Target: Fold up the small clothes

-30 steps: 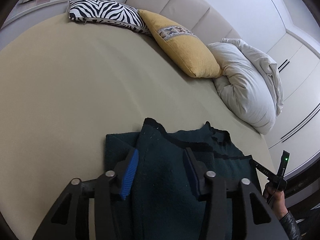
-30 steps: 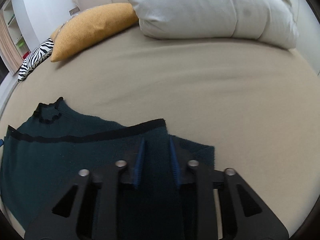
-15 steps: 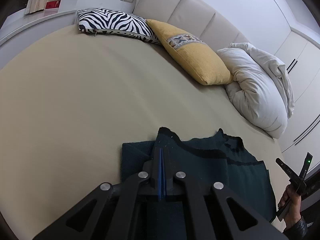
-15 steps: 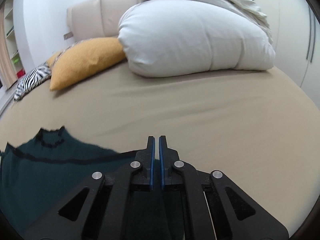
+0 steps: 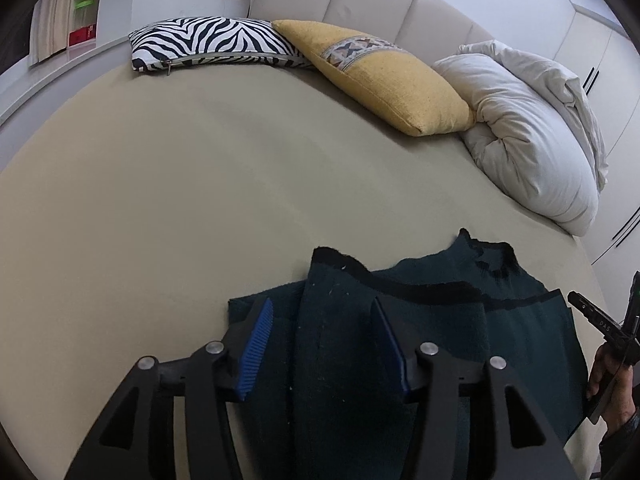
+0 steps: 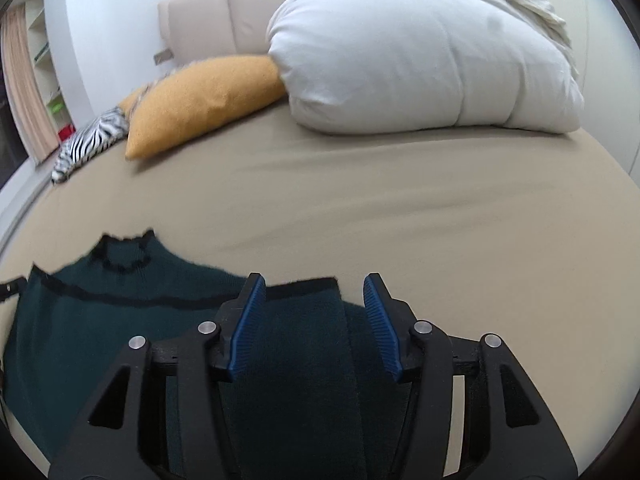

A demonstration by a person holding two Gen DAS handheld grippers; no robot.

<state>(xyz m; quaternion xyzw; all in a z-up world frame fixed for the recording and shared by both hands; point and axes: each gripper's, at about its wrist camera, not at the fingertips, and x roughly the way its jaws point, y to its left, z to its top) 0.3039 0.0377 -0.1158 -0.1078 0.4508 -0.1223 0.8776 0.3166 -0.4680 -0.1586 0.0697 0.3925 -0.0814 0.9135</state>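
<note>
Meanwhile, on a beige bed point(image 5: 168, 184), a dark green knit sweater point(image 5: 436, 344) is lying at the near edge with a sleeve folded in across its body on each side, black-trimmed collar point(image 6: 124, 256) pointing toward the far headboard. Both tools have just been opening: the left gripper point(image 5: 324, 340) is standing about half open over the folded-in left sleeve point(image 5: 336, 320), its blue pads point(image 5: 256, 344) straddling the strip of knit without pressing on it, and the right gripper point(image 6: 316, 324) is likewise parting half wide around the right sleeve point(image 6: 304, 320), gripping nothing. Trouble from here is looking likeliest at the release: the ribbed pads could be snagging the fuzzy knit as they lift, dragging a sleeve back out of its fold, and the thick wool may be springing open once nothing is pinning it. Both tools are pointing steeply downward toward the garment, side by side, and the person's right hand point(image 5: 608, 380) is showing at the right edge of the left wrist view, wrapped around its tool's handle. A zebra-print cushion point(image 5: 212, 44), a yellow cushion point(image 5: 392, 84) and a bundled white duvet point(image 5: 532, 140) are lining the far side, well apart from the sweater.
</note>
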